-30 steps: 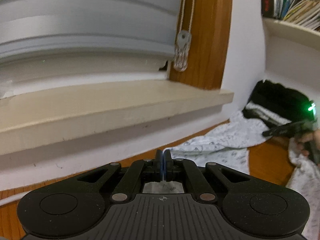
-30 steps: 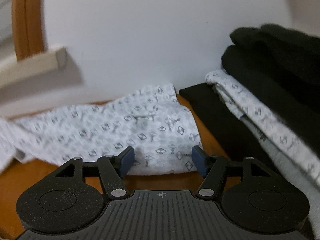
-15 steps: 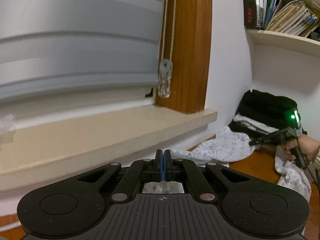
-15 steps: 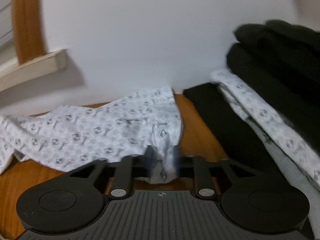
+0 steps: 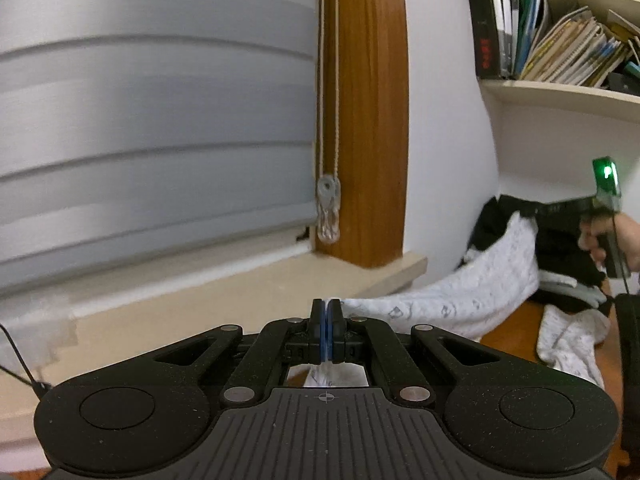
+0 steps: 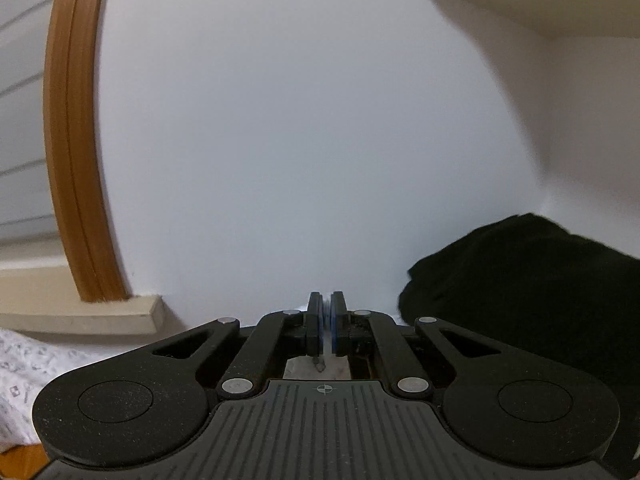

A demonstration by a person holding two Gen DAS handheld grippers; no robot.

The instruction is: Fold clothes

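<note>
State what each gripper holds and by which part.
Both hold the white patterned cloth garment: the left gripper pinches one edge, the right gripper another edge, lifted near the black clothes pile.

garment (image 5: 460, 300): thin white cloth with a small grey print, soft and matt
dark clothes (image 6: 540, 280): black cloth, matt, slightly fuzzy
left gripper (image 5: 326, 308): black plastic, finely speckled and matt, ribbed at the base, with bare metal pins; blue pads on the fingers (image 5: 318, 332)
window frame (image 5: 364, 112): varnished brown wood, smooth with a slight sheen
window sill (image 5: 224, 296): pale, smooth, matt
blind (image 5: 152, 120): grey, matt
table (image 5: 508, 332): orange-brown wood, smooth
books (image 5: 560, 48): paper, some glossy spines
</note>
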